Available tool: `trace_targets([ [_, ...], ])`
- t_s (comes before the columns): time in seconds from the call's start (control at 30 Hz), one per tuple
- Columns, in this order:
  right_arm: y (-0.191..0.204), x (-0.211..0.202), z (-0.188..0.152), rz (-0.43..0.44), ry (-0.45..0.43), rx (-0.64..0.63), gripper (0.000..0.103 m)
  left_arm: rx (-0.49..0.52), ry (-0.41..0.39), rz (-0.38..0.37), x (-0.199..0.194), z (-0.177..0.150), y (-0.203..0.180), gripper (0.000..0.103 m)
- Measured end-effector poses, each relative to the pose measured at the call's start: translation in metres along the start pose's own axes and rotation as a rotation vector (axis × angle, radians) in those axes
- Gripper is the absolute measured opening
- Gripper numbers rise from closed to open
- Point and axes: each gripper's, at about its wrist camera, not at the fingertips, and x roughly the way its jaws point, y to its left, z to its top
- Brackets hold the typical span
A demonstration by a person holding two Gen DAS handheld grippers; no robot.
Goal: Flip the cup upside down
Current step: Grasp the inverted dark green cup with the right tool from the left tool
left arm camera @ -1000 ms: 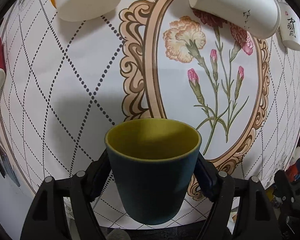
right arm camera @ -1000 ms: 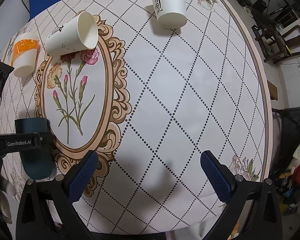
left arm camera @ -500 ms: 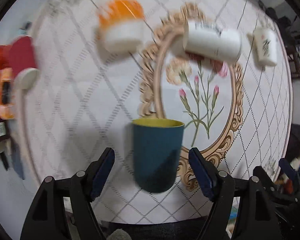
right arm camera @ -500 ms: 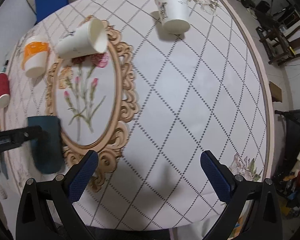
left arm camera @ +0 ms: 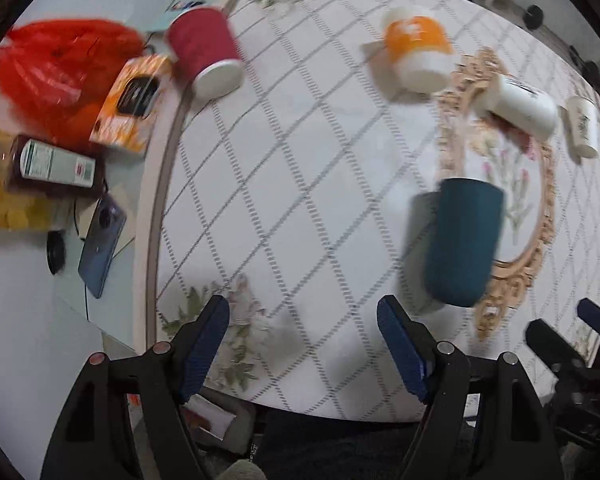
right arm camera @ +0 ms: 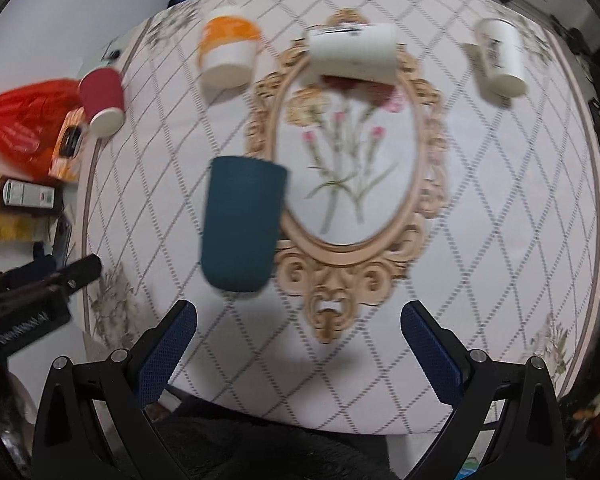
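The dark teal cup [left arm camera: 462, 242] stands on the table by the left edge of the printed oval frame; it also shows in the right wrist view [right arm camera: 242, 226]. Its rim is blurred, so I cannot tell which end is up. My left gripper [left arm camera: 304, 340] is open and empty, back from the cup and to its left. My right gripper [right arm camera: 298, 344] is open and empty, near the front table edge, with the cup ahead to its left. The left gripper's body [right arm camera: 32, 300] shows at the left of the right wrist view.
A red cup [left arm camera: 206, 56], an orange-and-white cup [left arm camera: 418, 52], a white cup lying on its side [left arm camera: 524, 106] and another white cup [left arm camera: 582, 130] stand farther back. A red bag [left arm camera: 56, 68], a box, a bottle [left arm camera: 52, 168] and a phone [left arm camera: 100, 246] lie beyond the tablecloth's left edge.
My left gripper has let go of the teal cup, opened, and pulled back and to the left. The right gripper's view has swung left, bringing the cup ahead of it.
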Motion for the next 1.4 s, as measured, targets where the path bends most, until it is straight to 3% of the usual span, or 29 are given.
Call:
trace_targets([
  [0.2, 0.034, 0.003, 0.012, -0.093, 0.029, -0.095, 0.103, -0.039, 0.005, -0.029, 0.027, 0.002, 0.031, 0.076],
  [0.27, 0.052, -0.001, 0.015, -0.18, 0.027, -0.223, 0.103, -0.031, 0.0, -0.046, 0.035, 0.004, 0.036, 0.098],
  [0.3, 0.061, -0.003, 0.015, -0.233, 0.018, -0.317, 0.103, -0.021, -0.008, -0.044, 0.038, 0.005, 0.036, 0.099],
  [0.5, 0.122, 0.005, -0.019, -0.66, -0.007, -1.175, 0.103, -0.011, -0.044, -0.035, 0.052, 0.007, 0.036, 0.099],
  [0.6, 0.122, 0.031, -0.062, -0.877, 0.023, -1.73, 0.103, -0.041, -0.026, -0.053, 0.064, 0.007, 0.036, 0.099],
  [0.63, 0.116, 0.04, -0.073, -0.913, 0.04, -1.883, 0.103, -0.052, -0.018, -0.051, 0.069, 0.007, 0.036, 0.099],
  [0.8, 0.087, 0.065, -0.098, -0.954, 0.118, -2.443, 0.103, -0.116, 0.025, -0.057, 0.089, 0.004, 0.042, 0.099],
  [0.97, 0.056, 0.082, -0.095, -0.943, 0.133, -2.815, 0.102, -0.165, 0.064, -0.065, 0.106, -0.003, 0.049, 0.1],
  [1.2, 0.038, 0.098, -0.08, -0.86, 0.239, -3.038, 0.097, -0.182, 0.085, -0.072, 0.118, -0.011, 0.054, 0.1],
  [1.4, 0.043, 0.113, -0.078, -0.805, 0.294, -3.079, 0.097, -0.171, 0.088, -0.072, 0.128, -0.012, 0.054, 0.1],
])
